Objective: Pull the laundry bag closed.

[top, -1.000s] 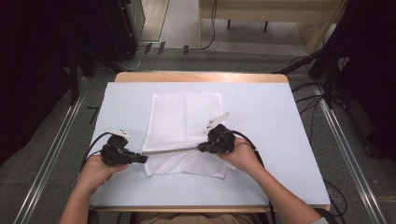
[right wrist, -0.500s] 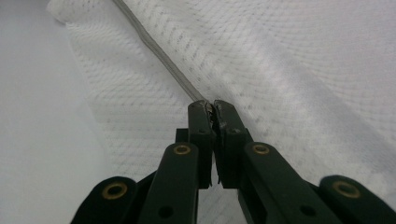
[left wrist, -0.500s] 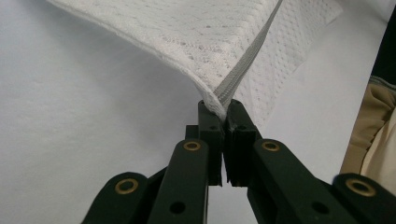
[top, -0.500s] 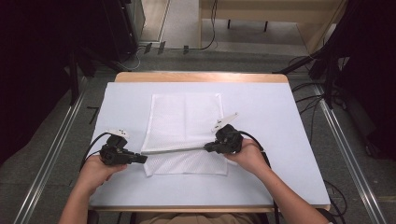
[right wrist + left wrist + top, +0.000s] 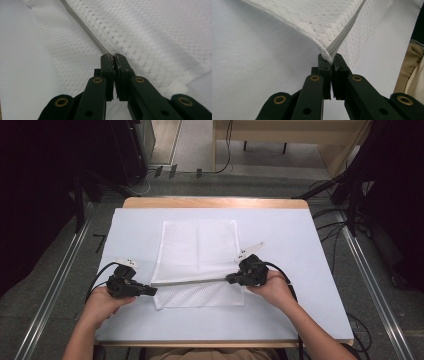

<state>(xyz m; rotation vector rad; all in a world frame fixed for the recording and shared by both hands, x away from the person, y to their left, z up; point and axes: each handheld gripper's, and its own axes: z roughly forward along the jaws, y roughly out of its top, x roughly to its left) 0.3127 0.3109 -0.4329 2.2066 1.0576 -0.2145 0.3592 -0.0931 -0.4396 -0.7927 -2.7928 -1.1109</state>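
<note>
Two corners of a white mesh cloth (image 5: 197,255) are being pinched, one by each pair of tongs, and the grey hemmed edge (image 5: 192,281) between them is being pulled taut and carried over the cloth's own lower part. The cloth is lying in the middle of the pale table (image 5: 295,250), its far portion flat, its near strip showing below the raised hem.

Compared with a second ago, the right gripper (image 5: 231,279) is sitting farther out to the right and slightly nearer the person, so the hem is now running as one nearly straight line instead of slanting up toward the right. The left gripper (image 5: 152,291) is holding almost where it was. I judge this to be a fold in progress: the edge is stretched and level, so it is ready to be carried on and laid down square.

In the left gripper view, the black jaws are closed tight on the hemmed corner (image 5: 329,53), with the mesh rising away from them. In the right gripper view, the jaws are likewise clamped on the other end of the hem (image 5: 111,56), with the mesh spreading out behind.

Both hands are gripping the handles, the left hand (image 5: 100,302) at the table's near left, the right hand (image 5: 272,290) near the cloth's right side.

No brand, label or writing is showing on the cloth, the tongs or the table.
</note>
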